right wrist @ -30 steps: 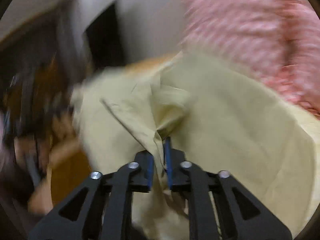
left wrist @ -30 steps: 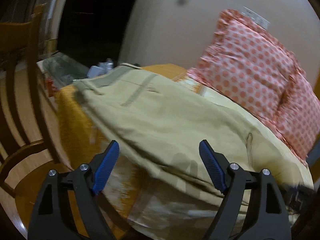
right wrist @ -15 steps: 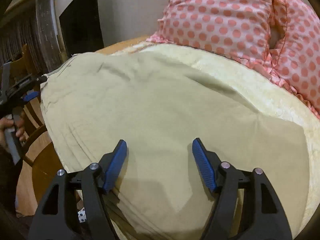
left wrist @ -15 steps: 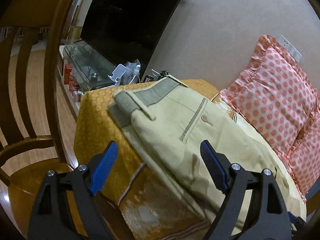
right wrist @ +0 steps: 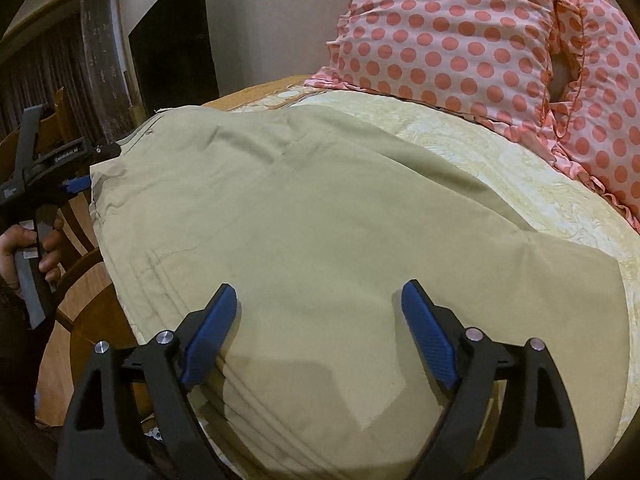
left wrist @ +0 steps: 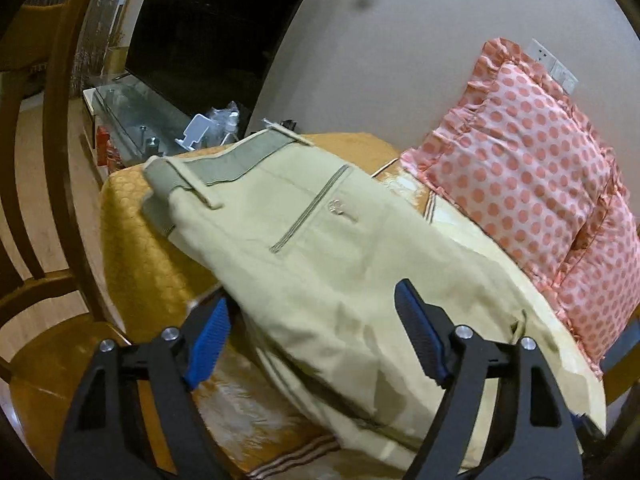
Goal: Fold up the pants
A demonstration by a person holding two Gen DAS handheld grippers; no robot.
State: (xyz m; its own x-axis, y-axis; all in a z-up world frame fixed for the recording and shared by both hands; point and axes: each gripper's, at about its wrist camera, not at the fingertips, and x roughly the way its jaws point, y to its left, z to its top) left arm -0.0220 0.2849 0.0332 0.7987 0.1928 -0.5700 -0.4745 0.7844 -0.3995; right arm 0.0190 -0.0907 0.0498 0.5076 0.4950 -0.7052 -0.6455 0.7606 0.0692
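The beige pants [left wrist: 320, 248] lie folded on the bed, waistband [left wrist: 224, 160] at the far left corner with a back pocket facing up. My left gripper [left wrist: 312, 340] is open and empty, just above the pants' near edge. In the right wrist view the pants [right wrist: 340, 220] spread as a smooth beige sheet. My right gripper [right wrist: 316, 336] is open and empty, low over the near part of the cloth. The left gripper also shows in the right wrist view [right wrist: 80, 172] at the pants' far left edge.
Two pink polka-dot pillows [left wrist: 520, 168] [right wrist: 460, 32] lean against the wall behind the pants. The yellow bedspread [left wrist: 140, 240] drops off at the left. A wooden chair [left wrist: 40, 200] stands close beside the bed. A TV [left wrist: 208, 20] and glass stand are beyond.
My right gripper opened and let go of the pants fabric, which now lies flat. My left gripper stayed open and shifted closer over the pants' near edge.
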